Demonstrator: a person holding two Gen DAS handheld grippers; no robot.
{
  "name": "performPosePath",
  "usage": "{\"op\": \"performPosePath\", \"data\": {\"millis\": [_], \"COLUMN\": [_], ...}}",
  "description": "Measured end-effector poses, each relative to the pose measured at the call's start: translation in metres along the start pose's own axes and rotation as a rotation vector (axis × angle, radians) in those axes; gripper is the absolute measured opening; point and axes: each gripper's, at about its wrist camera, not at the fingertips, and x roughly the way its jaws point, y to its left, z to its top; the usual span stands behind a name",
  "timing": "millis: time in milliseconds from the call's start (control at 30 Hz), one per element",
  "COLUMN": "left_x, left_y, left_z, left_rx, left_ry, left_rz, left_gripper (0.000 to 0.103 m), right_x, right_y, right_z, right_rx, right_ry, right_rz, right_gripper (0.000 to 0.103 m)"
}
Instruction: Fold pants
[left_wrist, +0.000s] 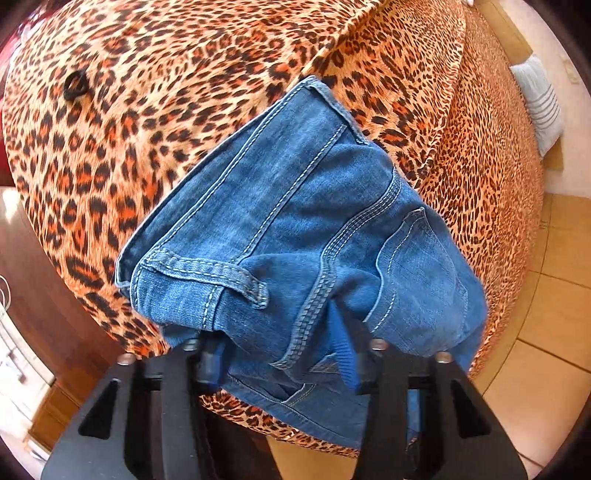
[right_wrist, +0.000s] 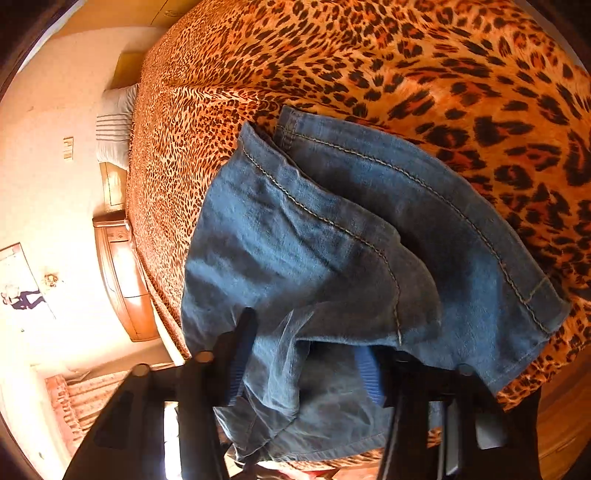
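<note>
Blue denim pants (left_wrist: 291, 206) lie folded on a leopard-print bed cover (left_wrist: 184, 92). In the left wrist view the waistband end with a belt loop and back pocket drapes over my left gripper (left_wrist: 280, 354); its jaws stand apart with denim between and over them. In the right wrist view the leg-hem end of the pants (right_wrist: 332, 240) lies over my right gripper (right_wrist: 306, 354), jaws apart, with cloth bunched between the blue-padded fingers (right_wrist: 365, 365). The fingertips are partly hidden by fabric.
A black ring-shaped object (left_wrist: 75, 84) lies on the bed cover at the far left. A striped pillow (left_wrist: 543, 103) sits at the bed's far side. A wooden nightstand (right_wrist: 122, 273) stands beside the bed. A tiled floor (left_wrist: 546, 332) lies past the bed edge.
</note>
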Motion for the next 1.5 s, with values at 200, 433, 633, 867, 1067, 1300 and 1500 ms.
{"op": "performPosePath", "data": {"millis": [200,433,633,867,1067,1300,1500], "left_x": [-0.068,0.000,-0.023,0.007,-0.046,-0.056,-0.007], "left_y": [-0.032,0.026,0.020,0.042,0.068,0.051,0.003], "left_z": [-0.006,-0.031,-0.030,-0.020,-0.022,0.056,0.090], "left_rx": [0.200,0.216,0.247,0.209,0.377,0.277,0.262], "left_ry": [-0.122,0.030,-0.033,0.049,0.103,-0.053,0.044], "left_rz": [-0.079,0.096,0.074,0.057,-0.038,-0.050,0.016], "left_gripper": [0.008,0.008,0.009,0.013,0.047,0.065,0.065], "right_x": [-0.034,-0.053,-0.051,-0.034,-0.069,-0.106,-0.026], "right_y": [0.050,-0.003,-0.034,-0.039,-0.038,0.017,0.062], "right_z": [-0.003,-0.054,-0.051,-0.049,-0.047,0.011,0.061], "right_rx": [-0.230,-0.345,-0.219,-0.302,-0.334,-0.444,-0.461], "right_ry": [-0.058,-0.015,-0.017,0.002,-0.039,-0.226,-0.169], "right_rz": [0.101,-0.091,-0.048,-0.215,-0.289,-0.321,-0.295], "right_gripper": [0.002,0.002,0.003,0.008,0.036,0.056,0.056]}}
